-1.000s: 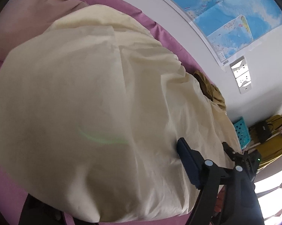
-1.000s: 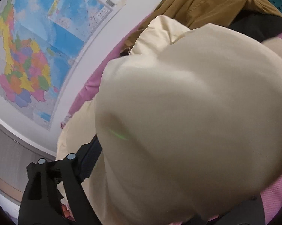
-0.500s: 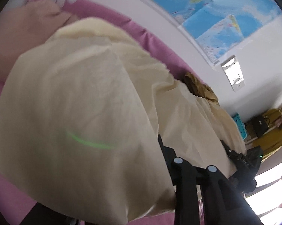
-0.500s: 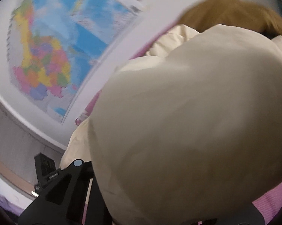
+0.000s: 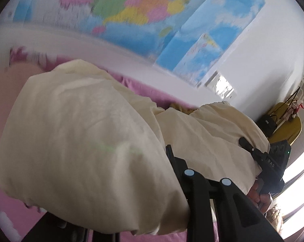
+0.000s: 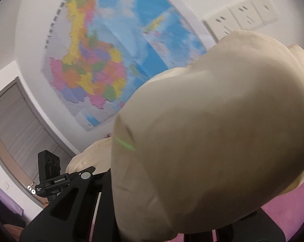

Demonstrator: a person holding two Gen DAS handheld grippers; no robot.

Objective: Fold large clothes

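Left wrist: gripper label (image 5: 271, 163) probably "DAS".

Garment (image 5: 87, 133) over bed (image 5: 8, 205), below map (image 5: 131, 10)

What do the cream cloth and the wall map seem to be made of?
Cream cloth: looks like thin woven fabric, perhaps cotton, matte; it creases finely and drapes in soft folds. Wall map: looks like printed paper, perhaps coated; straight fold lines cross it, and its lower corner lifts slightly from the wall. The blur leaves its sheen uncertain.
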